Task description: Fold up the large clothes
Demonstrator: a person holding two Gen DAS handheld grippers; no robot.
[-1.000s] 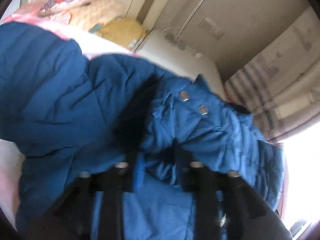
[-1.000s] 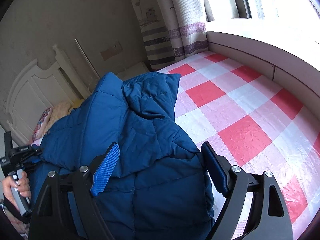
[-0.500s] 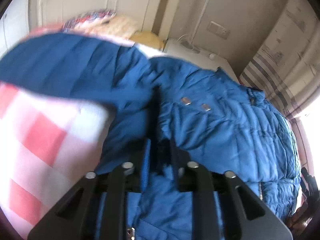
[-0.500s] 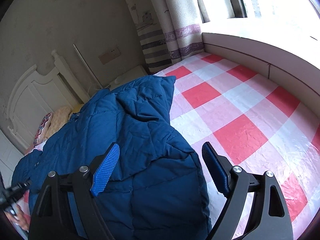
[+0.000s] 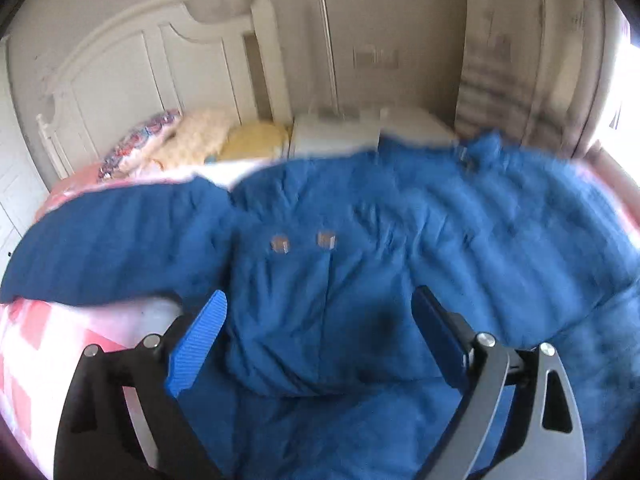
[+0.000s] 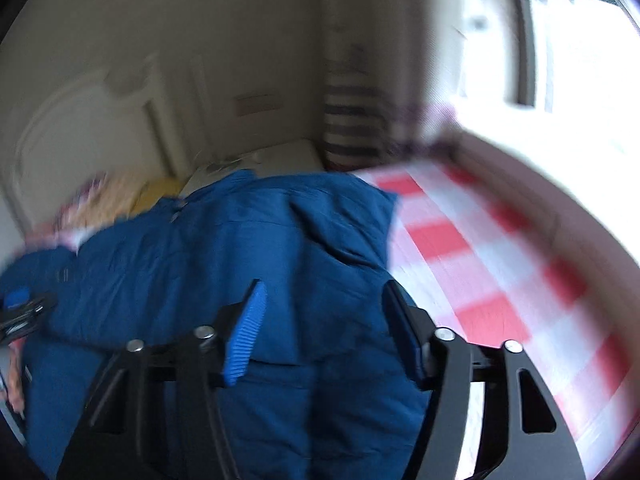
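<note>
Blue padded jacket [image 5: 360, 264] on checked bed [image 6: 500, 248], left gripper [image 5: 316, 316] and right gripper [image 6: 320, 312] both spread wide, seemingly gripping nothing

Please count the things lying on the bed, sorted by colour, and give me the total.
Blue: 1, the padded jacket
Cream: 1, the fluffy cushion
Yellow: 1, the yellow cushion
Patterned red and blue: 1, the patterned pillow
Total: 4
The red and white checked sheet is the bed cover itself and is not counted.
</note>
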